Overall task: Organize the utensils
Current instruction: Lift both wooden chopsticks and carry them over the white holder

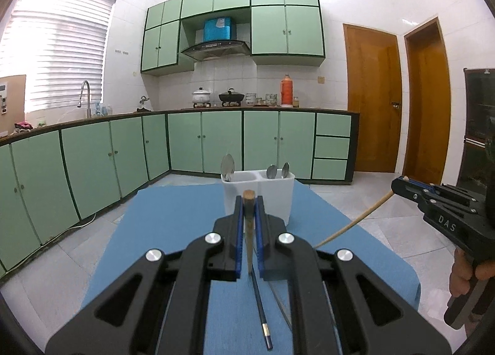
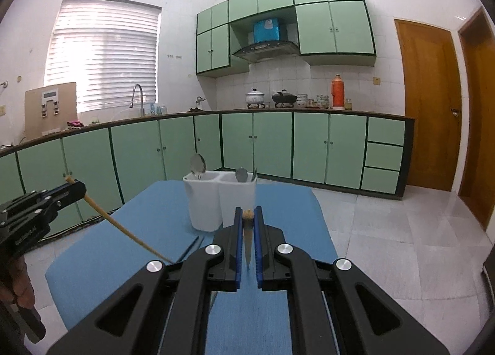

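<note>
1. Left gripper [image 1: 249, 209] clamped on a wooden chopstick [image 1: 248, 231], which hangs tip-down.
2. Right gripper [image 2: 247, 219] likewise clamped on second chopstick [image 2: 247, 240].
3. White holder [image 1: 272, 197] straight ahead on blue mat [image 1: 173, 225], left gripper seems nearer; dark chopstick [image 1: 261, 308] still on mat.

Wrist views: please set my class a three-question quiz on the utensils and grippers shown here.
1. True or false: the left gripper and the right gripper are each shut on a wooden chopstick.
2. How many spoons stand in the white holder? A one, B three, C five.
3. Fill in: the dark chopstick lies on the blue ____.
Key: 1 true; 2 B; 3 mat.
</note>
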A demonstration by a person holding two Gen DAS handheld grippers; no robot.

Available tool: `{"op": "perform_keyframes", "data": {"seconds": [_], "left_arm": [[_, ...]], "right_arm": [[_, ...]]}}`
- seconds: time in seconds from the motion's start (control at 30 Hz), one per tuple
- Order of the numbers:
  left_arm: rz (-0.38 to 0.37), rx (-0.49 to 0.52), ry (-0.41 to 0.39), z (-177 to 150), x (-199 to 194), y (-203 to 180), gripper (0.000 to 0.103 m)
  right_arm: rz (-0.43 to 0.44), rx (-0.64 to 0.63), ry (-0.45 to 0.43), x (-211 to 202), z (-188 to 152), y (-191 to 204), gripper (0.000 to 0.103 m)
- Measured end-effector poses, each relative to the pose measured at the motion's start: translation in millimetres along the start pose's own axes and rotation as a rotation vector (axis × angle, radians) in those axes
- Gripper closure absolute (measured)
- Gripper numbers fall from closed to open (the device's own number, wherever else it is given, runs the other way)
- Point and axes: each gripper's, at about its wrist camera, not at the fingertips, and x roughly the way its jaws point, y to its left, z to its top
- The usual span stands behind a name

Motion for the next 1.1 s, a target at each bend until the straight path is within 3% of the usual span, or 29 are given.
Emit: {"op": "perform_keyframes", "data": {"seconds": [0.6, 1.1], "left_arm": [[-0.048, -0.082, -0.056, 47, 19, 22, 0.097], [-0.048, -0.075, -0.256, 141, 54, 17, 0.097]], "right_arm": [[0.075, -0.010, -0.049, 24, 69, 12, 0.096], [0.088, -0.043, -0.126, 51, 140, 10, 0.096]]}}
